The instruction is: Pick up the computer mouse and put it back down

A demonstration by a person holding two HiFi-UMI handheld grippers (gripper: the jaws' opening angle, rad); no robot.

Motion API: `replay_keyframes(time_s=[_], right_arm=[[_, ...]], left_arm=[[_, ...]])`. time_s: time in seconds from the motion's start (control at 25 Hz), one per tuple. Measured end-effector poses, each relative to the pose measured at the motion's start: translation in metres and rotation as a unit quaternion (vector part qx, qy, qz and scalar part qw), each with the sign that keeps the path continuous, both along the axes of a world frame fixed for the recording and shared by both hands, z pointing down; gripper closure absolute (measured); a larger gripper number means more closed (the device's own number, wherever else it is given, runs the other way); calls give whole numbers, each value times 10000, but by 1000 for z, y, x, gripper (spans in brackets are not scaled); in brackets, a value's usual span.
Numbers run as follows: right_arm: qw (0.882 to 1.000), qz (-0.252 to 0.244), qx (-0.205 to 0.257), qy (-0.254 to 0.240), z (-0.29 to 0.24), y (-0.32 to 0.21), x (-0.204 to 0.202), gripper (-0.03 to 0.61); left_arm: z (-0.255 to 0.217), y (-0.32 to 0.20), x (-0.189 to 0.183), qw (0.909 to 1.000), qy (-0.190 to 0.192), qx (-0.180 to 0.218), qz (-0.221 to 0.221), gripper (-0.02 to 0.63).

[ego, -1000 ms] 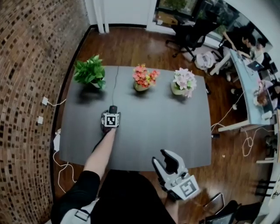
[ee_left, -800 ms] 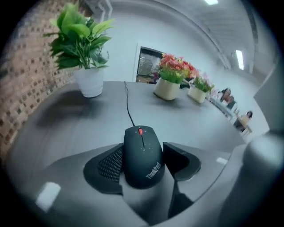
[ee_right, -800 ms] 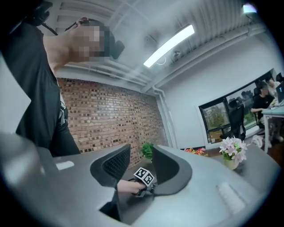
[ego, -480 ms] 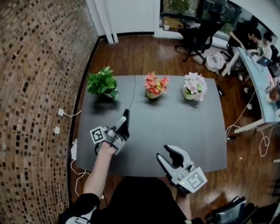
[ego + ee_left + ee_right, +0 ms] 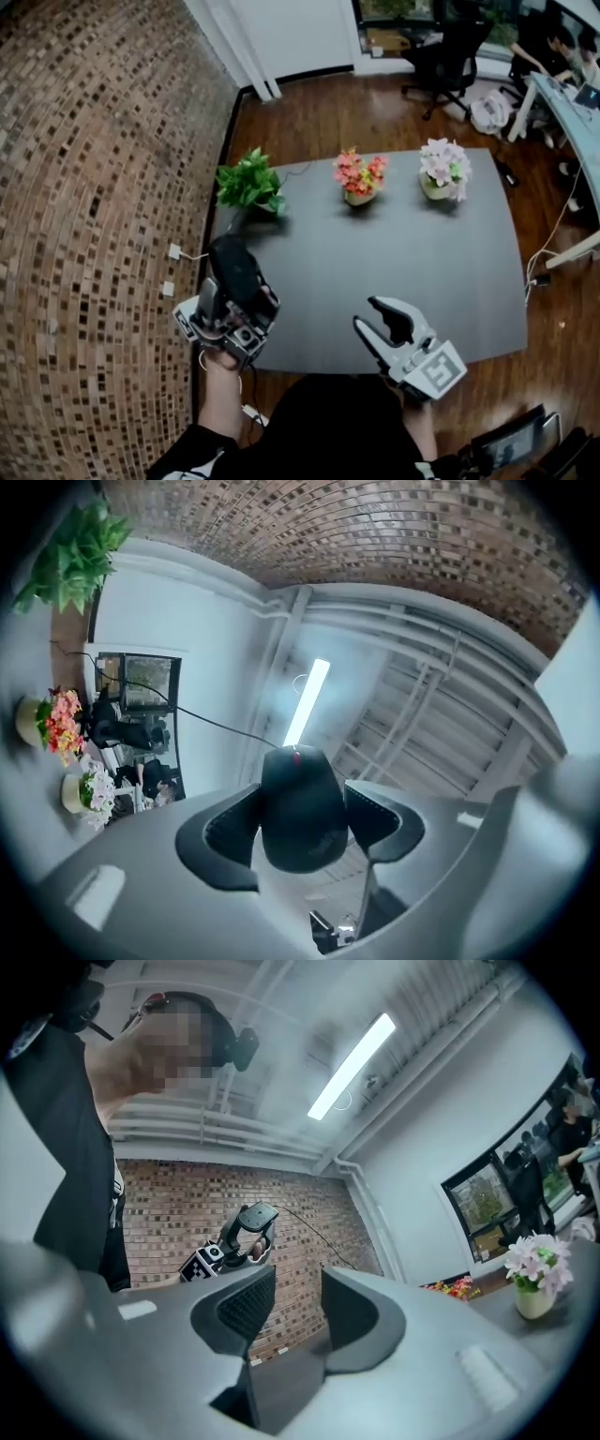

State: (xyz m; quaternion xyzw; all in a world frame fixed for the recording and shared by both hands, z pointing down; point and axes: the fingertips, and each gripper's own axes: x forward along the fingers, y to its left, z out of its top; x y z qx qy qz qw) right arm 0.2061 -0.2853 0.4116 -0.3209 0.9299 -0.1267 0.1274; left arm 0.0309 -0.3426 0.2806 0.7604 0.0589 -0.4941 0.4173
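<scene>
The black computer mouse (image 5: 234, 262) is off the grey table (image 5: 422, 253), held up over its near left corner. My left gripper (image 5: 239, 286) is shut on it; its jaws have just been closing and the pads press both sides of the mouse (image 5: 302, 808). In the left gripper view the gripper (image 5: 302, 825) points up at the ceiling, and the mouse's cable (image 5: 187, 714) trails away to the upper left. My right gripper (image 5: 386, 323) hangs over the table's near edge, open (image 5: 298, 1312) with nothing between its fingers. The right gripper view shows the mouse (image 5: 257, 1213) in the left gripper.
Three potted plants stand along the table's far side: a green plant (image 5: 248, 183), red-orange flowers (image 5: 359, 176), pink-white flowers (image 5: 443, 169). A brick wall (image 5: 84, 187) runs along the left. Office chairs and seated people are at the far right.
The left gripper closed on the mouse on the table, then lifted it, drew it back toward the near left corner and tipped it upward. The right gripper shifted slightly.
</scene>
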Motion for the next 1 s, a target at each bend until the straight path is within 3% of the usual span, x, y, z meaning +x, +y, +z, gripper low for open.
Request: replay_keyframes(time_s=[0.12, 0.2, 0.24, 0.28, 0.32, 0.36, 0.44, 0.48, 0.52, 0.64, 0.72, 0.8, 0.88, 1.0], right_arm=[[9999, 98, -43, -2, 4, 2, 8, 449], [9998, 181, -42, -9, 6, 2, 12, 449], [9997, 223, -46, -21, 7, 2, 13, 449], [9996, 267, -60, -32, 8, 3, 14, 449], [9995, 311, -81, -28, 8, 4, 15, 449], [9993, 353, -108, 4, 8, 6, 17, 449], [9988, 439, -160, 140, 8, 12, 22, 449], [9983, 500, -187, 217, 8, 15, 26, 449], [9977, 573, -211, 287, 8, 17, 30, 449], [9953, 792, -304, 464, 10, 24, 39, 449], [9935, 911, -383, 572, 13, 30, 43, 449], [9919, 1009, -427, 648, 15, 34, 48, 449], [9910, 1045, -466, 695, 15, 37, 48, 449], [9907, 1006, -491, 771, 14, 41, 42, 449]], left_arm=[[10, -4, 10, 9993, -341, -57, -129, 331], [37, -17, 17, 9920, -1130, -84, -564, 331], [62, -28, 21, 9803, -1768, -121, -878, 331], [97, -40, 24, 9598, -2534, -179, -1196, 331], [141, -53, 26, 9288, -3392, -242, -1476, 331], [194, -66, 27, 8867, -4291, -301, -1696, 331], [310, -90, 24, 7821, -5919, -451, -1894, 331], [364, -100, 22, 7333, -6515, -578, -1855, 331], [411, -109, 20, 6971, -6915, -765, -1731, 331], [513, -130, 9, 6339, -7444, -1509, -1457, 331], [538, -145, -4, 5881, -7689, -1807, -1739, 331], [540, -163, -8, 5475, -7878, -1817, -2158, 331], [545, -178, -5, 5158, -8058, -1772, -2308, 331], [566, -175, -7, 4768, -8283, -1987, -2171, 331]])
